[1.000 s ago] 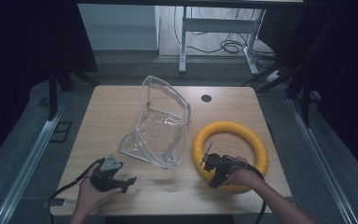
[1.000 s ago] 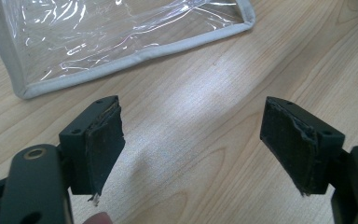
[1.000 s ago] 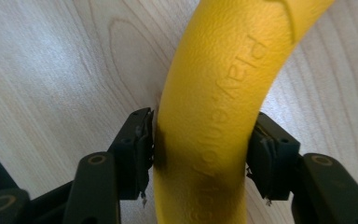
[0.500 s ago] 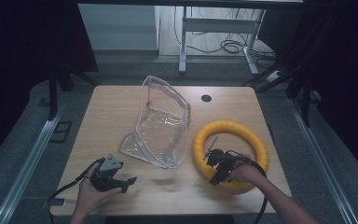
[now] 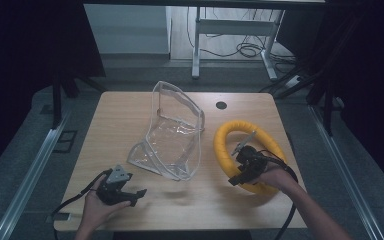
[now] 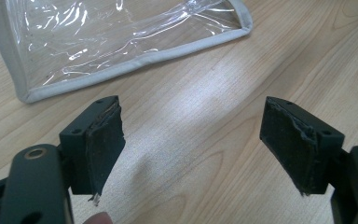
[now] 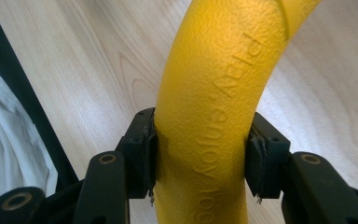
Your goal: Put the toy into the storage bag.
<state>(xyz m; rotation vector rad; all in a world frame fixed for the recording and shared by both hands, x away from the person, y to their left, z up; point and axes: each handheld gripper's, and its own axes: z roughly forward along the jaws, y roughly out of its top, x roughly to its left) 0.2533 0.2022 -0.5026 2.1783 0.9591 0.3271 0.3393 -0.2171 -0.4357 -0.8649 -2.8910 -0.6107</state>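
Observation:
A yellow foam ring [image 5: 221, 145] lies at the right of the wooden table [image 5: 130, 115], its near side raised. My right gripper [image 5: 242, 176] is shut on that near side. In the right gripper view both pads press the ring's [image 7: 223, 70] textured, lettered tube, with my right gripper [image 7: 200, 154] straddling it. A clear plastic bag [image 5: 172, 135] with grey trim stands crumpled at the table's middle. My left gripper [image 5: 135, 196] rests near the front left edge, open. In the left gripper view my left gripper [image 6: 191, 144] has nothing between its pads, and the bag's corner [image 6: 121, 37] lies just ahead.
A dark round hole [image 5: 221, 105] sits in the tabletop behind the ring. The table's front edge runs close under both hands. A person's white clothing [image 7: 9, 140] shows beyond that edge. A desk frame [image 5: 197, 45] and cables stand on the floor behind the table.
My right gripper has closed on the ring's near side and risen, lifting that side off the table. The left gripper and the bag have stayed put.

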